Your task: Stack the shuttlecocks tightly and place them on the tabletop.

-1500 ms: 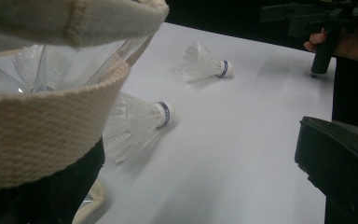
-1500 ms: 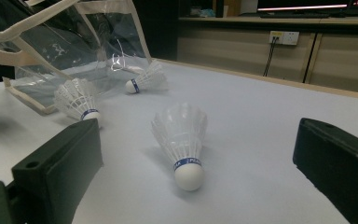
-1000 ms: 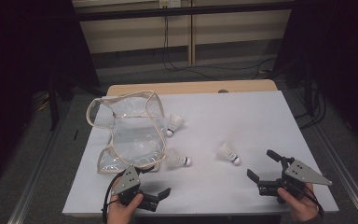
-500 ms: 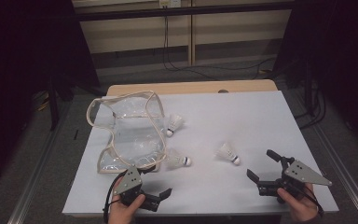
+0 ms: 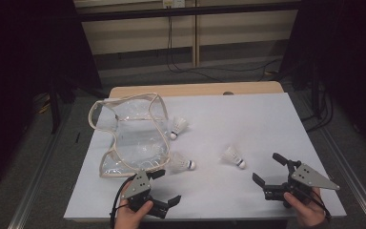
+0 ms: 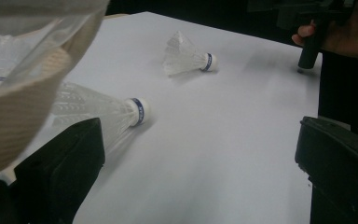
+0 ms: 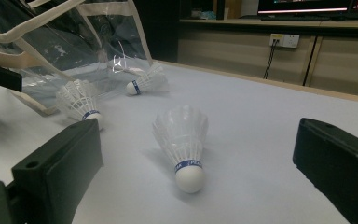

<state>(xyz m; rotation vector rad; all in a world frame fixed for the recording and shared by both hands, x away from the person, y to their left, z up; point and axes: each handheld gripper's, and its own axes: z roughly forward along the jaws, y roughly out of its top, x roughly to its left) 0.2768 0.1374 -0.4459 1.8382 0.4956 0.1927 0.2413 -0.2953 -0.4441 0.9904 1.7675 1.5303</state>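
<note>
My right hand-held gripper (image 5: 268,173) sat in the lower right of the high view, jaws spread wide and empty, aimed at the nearest shuttlecock (image 5: 233,156). In the right gripper view that shuttlecock (image 7: 183,142) lay dead centre, cork toward me, feathers fanning away. Best plan, I judged: go in low and close on the cork end, since the feathers would crush.

My left hand-held gripper (image 5: 164,188) waited lower left, also wide open and holding nothing. Just ahead of it lay the second shuttlecock (image 5: 181,163), hard against the rim of the clear bag (image 5: 132,131); in the left gripper view it (image 6: 103,110) lay close beside my left jaw. I'd need to keep that jaw off the bag's cloth edge. A third shuttlecock (image 5: 178,127) rested beside the bag, higher up.

The white desk (image 5: 248,119) had plenty of bare room in the middle and upper right. Both hands hovered near the bottom edge, though, so pulling back looked tight.
</note>
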